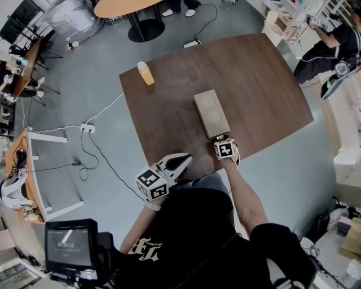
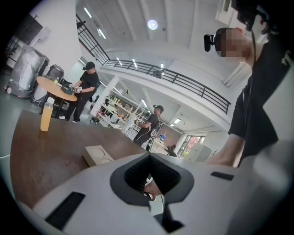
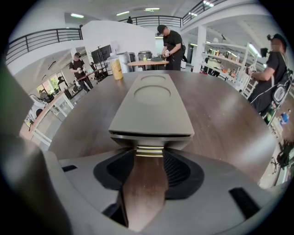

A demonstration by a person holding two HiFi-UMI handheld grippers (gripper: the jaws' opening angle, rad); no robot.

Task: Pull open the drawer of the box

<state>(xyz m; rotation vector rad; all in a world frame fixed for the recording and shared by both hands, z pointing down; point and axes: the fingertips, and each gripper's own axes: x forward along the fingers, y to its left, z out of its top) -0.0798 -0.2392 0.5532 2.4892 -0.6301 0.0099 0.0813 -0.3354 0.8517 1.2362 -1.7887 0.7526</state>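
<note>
A flat tan box [image 1: 211, 112] with two round recesses in its lid lies lengthwise on the brown table [image 1: 265, 84]. Its drawer front faces me, with a small brass handle [image 3: 149, 151] at the middle. My right gripper [image 1: 222, 139] points steeply down at that near end. In the right gripper view its jaws [image 3: 149, 155] stand open on either side of the handle, with bare table wood showing through the gap. My left gripper [image 1: 180, 162] hovers at the table's near edge, left of the box and clear of it. Its pads [image 2: 138, 172] look closed together with nothing between them.
A bottle of orange drink [image 1: 145, 73] stands at the table's far left corner. Cables and a power strip [image 1: 86, 128] lie on the grey floor to the left. A round table [image 1: 127, 7] stands beyond, and people are standing around the room.
</note>
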